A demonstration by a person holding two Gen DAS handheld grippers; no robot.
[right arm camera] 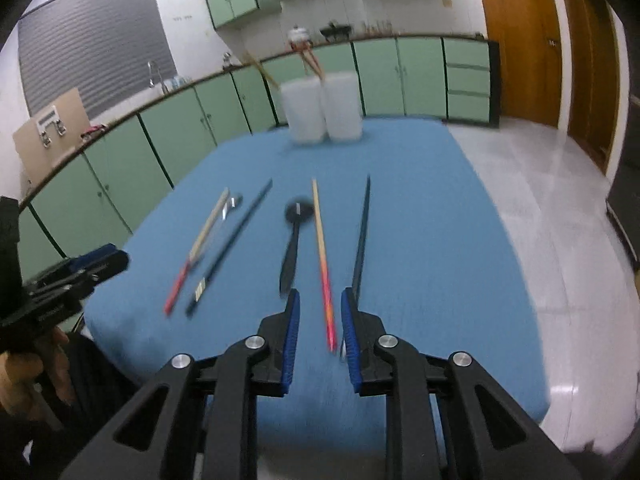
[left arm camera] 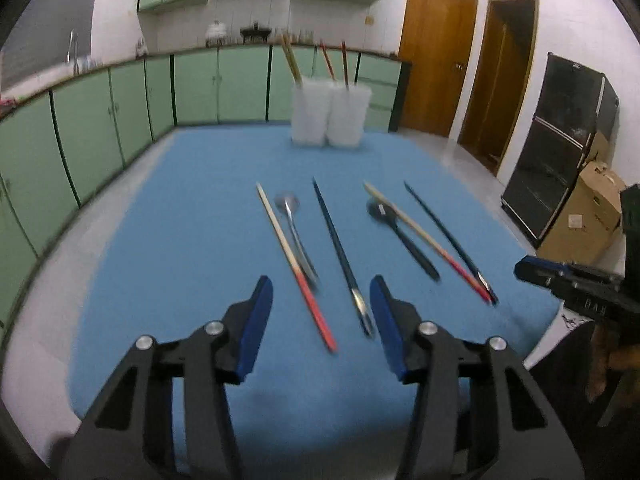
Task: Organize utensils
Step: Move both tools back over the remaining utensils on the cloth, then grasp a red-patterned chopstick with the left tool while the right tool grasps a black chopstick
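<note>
Several utensils lie side by side on the blue tablecloth (left arm camera: 192, 216). From the left they are a red-tipped wooden chopstick (left arm camera: 294, 264), a silver spoon (left arm camera: 294, 228), a dark chopstick (left arm camera: 340, 252), a black spoon (left arm camera: 400, 236), another red-tipped chopstick (left arm camera: 424, 240) and another dark chopstick (left arm camera: 448, 236). Two white holders (left arm camera: 308, 114) (left arm camera: 348, 116) at the far edge have chopsticks standing in them. My left gripper (left arm camera: 320, 280) hangs open and empty above the near ends of the left chopsticks. My right gripper (right arm camera: 320, 294) has a narrow gap, and a red-tipped chopstick (right arm camera: 322, 256) lies on the cloth in line with it, untouched.
Green cabinets (left arm camera: 80, 132) run along the left and back walls. Wooden doors (left arm camera: 436, 52), a black cabinet (left arm camera: 560, 140) and a cardboard box (left arm camera: 584, 216) stand to the right. White floor tiles (right arm camera: 540, 200) show past the table's right edge. A hand (right arm camera: 24, 368) holds the left gripper (right arm camera: 116, 258).
</note>
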